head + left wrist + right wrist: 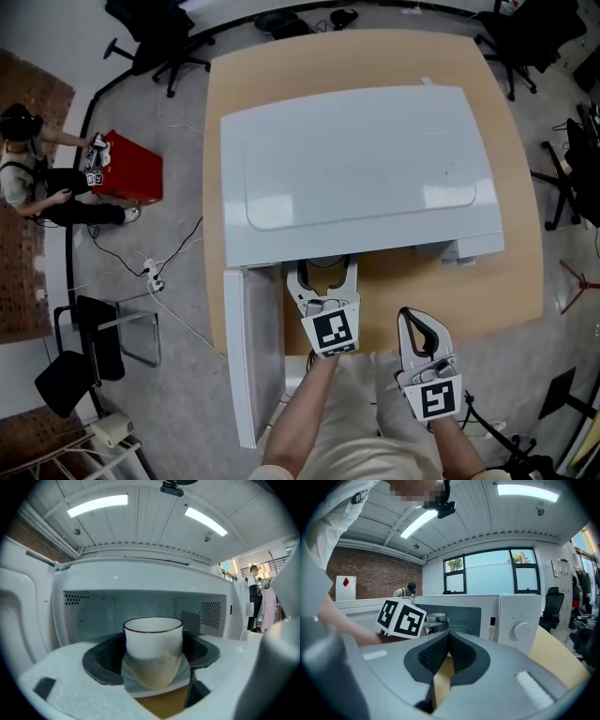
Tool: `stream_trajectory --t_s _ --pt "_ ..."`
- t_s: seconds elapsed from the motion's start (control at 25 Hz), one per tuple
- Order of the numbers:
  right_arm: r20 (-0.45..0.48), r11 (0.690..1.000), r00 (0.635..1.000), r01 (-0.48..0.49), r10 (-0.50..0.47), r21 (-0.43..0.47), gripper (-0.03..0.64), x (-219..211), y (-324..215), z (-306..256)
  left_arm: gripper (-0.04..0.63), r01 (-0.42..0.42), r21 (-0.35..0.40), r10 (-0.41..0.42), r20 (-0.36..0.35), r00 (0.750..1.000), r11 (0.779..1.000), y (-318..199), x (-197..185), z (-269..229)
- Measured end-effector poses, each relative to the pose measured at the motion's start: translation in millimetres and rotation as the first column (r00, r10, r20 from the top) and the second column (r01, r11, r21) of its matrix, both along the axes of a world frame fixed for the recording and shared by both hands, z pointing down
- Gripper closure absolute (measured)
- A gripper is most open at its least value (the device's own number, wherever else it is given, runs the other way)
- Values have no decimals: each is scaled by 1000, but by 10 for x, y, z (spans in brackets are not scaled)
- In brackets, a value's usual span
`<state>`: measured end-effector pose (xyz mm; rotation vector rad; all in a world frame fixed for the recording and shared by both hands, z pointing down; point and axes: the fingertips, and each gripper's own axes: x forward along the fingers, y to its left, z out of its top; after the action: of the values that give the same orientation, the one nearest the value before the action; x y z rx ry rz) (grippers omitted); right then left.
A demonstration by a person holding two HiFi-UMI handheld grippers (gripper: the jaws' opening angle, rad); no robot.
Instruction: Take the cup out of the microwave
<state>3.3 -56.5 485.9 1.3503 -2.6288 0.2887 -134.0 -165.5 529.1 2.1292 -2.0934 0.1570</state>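
Note:
A white cup (153,654) with a thin dark rim sits between the dark pads of my left gripper (152,656), which is shut on its sides. The cup hangs just in front of the open cavity of the white microwave (93,611), with wood showing beneath it. From the head view the left gripper (323,281) reaches under the front edge of the microwave (356,169), whose door (253,356) stands open at the left. The right gripper view shows the cup (436,617) behind the left gripper's marker cube (401,618). My right gripper (449,641) is shut and empty, held back from the microwave (419,328).
The microwave stands on a wooden table (506,272); its dial panel (520,630) is at the right of the cavity. A person sits on the floor beside a red box (131,169) at far left. Office chairs (155,37) and cables surround the table.

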Motion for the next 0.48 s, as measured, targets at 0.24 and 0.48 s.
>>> stream_trajectory --t_s 0.24,0.48 --pt "15 999 1000 0 0 41 612 -11 -75 -273 218 -22 -71 24 34 999 997 343 96 -121" --pt "-18 999 1000 24 -23 45 612 66 -106 -383 218 -40 -95 45 50 998 995 788 244 -376"
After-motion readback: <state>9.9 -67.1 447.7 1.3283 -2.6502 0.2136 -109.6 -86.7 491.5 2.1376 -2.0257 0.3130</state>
